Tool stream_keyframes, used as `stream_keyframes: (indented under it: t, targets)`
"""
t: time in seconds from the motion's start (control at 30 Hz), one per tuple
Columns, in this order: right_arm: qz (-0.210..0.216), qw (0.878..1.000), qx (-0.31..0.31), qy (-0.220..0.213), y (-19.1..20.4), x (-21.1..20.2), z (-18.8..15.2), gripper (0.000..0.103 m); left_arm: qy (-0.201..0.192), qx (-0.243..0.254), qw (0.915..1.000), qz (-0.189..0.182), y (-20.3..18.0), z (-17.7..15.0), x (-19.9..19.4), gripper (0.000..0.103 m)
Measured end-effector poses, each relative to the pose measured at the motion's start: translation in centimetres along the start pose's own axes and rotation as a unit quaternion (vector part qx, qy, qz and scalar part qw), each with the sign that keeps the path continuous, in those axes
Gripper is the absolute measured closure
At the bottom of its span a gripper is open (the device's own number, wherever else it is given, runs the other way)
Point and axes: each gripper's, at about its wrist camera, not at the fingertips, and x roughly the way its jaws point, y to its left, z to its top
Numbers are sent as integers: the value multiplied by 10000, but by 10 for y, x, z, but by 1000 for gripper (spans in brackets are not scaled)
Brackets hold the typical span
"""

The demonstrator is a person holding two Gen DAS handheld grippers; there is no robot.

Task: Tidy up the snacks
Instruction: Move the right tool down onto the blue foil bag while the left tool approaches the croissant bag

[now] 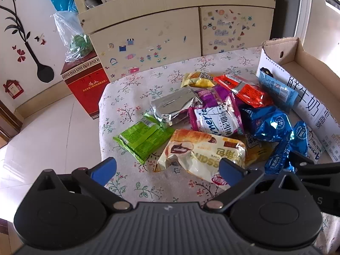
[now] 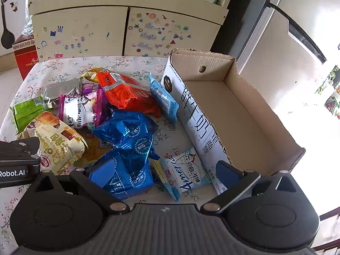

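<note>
While spread wide, both fingers point(image 1: 167, 171) point(image 2: 165, 170) empty

Left gripper point(image 1: 167, 171): jaws spread wide, blue fingertips point(image 1: 104, 170) well apart, nothing gripped between them. Right gripper point(image 2: 165, 173): jaws likewise spread wide, blue fingertips point(image 2: 103, 173) well apart, nothing clamped. The two units sit side by side; each one's black body shows at the edge of the other's wrist view.

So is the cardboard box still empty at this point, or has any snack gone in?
Empty: the cardboard box shows only bare floor in the right wrist view, and the snack packets all lie outside on the tablecloth.
</note>
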Motion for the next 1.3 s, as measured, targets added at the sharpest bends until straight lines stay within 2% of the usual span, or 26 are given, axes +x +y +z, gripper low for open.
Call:
stream_keyframes:
  t: [0.37,0.53,0.67,0.83,1.1,1.3]
  targets:
    - [188,9998,69,15,-5,0,-1,0,-22,-113,9998,-182,2,0,-1,1]
    - [734,9966,353,137,-19,0,0,0,-88,-441,9986,-286,17,6,-2,1]
    - [992,9937,512,24,-32,-6,1,0,-139,-897,9952,-367,37,11,-3,1]
    - [1518,9838,949,91,-51,-5,1,1,-55,-1186,9915,-531,44,14,3,1]
    - [2002,9671,1500,469,-61,6,-4,15,168,-1283,9895,-640,16,21,24,1]
    - [2118,9590,1792,581,-62,12,-6,23,304,-1450,9873,-576,2,24,41,1]
